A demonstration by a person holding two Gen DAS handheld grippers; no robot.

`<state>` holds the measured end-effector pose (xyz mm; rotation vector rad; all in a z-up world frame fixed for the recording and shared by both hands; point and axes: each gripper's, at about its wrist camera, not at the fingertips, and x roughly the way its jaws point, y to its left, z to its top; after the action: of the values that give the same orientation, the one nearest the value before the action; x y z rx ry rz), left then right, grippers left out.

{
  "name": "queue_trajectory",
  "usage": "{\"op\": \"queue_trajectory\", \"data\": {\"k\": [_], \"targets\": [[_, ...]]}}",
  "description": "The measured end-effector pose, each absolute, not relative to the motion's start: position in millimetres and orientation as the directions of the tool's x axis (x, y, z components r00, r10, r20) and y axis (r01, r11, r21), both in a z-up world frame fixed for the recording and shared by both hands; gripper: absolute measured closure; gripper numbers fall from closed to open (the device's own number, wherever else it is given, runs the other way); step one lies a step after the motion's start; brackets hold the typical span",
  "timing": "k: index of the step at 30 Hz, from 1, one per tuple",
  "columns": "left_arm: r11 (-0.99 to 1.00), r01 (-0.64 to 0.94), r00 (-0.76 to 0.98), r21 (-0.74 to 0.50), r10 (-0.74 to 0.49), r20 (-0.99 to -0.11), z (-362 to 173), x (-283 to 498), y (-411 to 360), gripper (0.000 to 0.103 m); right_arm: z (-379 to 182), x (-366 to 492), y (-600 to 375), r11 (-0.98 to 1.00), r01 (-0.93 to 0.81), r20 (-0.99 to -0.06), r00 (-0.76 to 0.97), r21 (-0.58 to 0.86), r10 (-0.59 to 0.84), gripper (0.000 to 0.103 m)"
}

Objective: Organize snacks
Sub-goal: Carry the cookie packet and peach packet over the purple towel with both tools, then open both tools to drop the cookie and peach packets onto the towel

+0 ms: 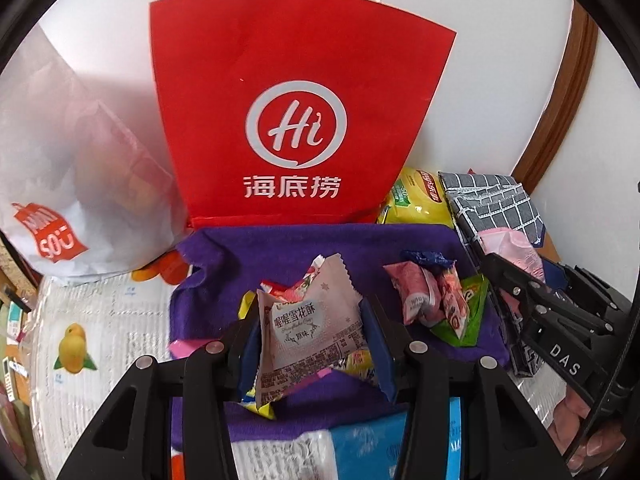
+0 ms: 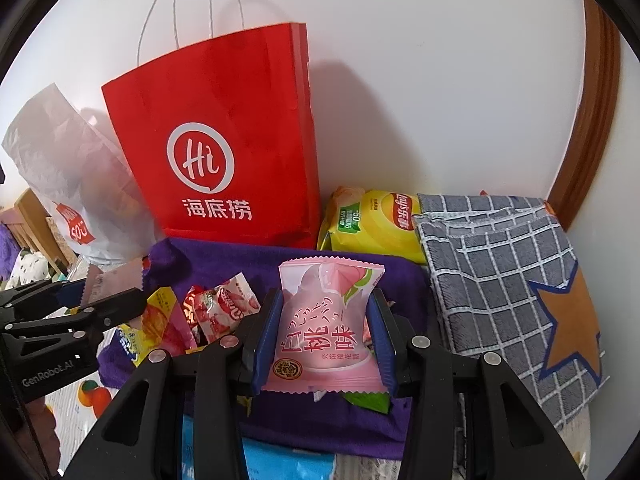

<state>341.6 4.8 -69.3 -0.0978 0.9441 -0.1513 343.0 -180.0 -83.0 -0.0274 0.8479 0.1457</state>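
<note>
Both grippers hold snack packets above the purple cloth [image 1: 320, 248].

Left gripper [image 1: 310, 344] pinches a pale snowflake-crisp packet [image 1: 308, 328]; right gripper [image 2: 326, 338] clamps a pink peach-flavour packet [image 2: 320, 340]. The red paper bag [image 2: 224, 152] stands behind the cloth.

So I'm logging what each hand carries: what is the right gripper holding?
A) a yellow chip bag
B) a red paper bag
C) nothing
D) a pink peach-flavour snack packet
D: the right gripper has its blue fingers pressed on both sides of the pink snack packet, above the purple cloth.
</note>
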Motion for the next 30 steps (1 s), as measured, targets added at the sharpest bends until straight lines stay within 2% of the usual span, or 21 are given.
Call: {"op": "queue_trajectory", "data": {"k": [9, 20, 30], "targets": [[0.983, 0.116, 0.541, -0.14, -0.181, -0.821, -92, 357, 1, 0.058, -109, 360, -177, 0.987, -0.16, -0.778, 0.619, 0.009, 0.108, 0.06], [0.985, 0.09, 0.512, -0.149, -0.174, -0.841, -106, 365, 8, 0.058, -129, 369, -182, 0.983, -0.177, -0.813, 0.564, 0.053, 0.146, 0.06], [0.976, 0.094, 0.457, -0.196, -0.217, -0.862, -125, 372, 4, 0.058, -148, 373, -174, 0.977, -0.208, -0.849, 0.508, 0.042, 0.145, 0.06]]}}
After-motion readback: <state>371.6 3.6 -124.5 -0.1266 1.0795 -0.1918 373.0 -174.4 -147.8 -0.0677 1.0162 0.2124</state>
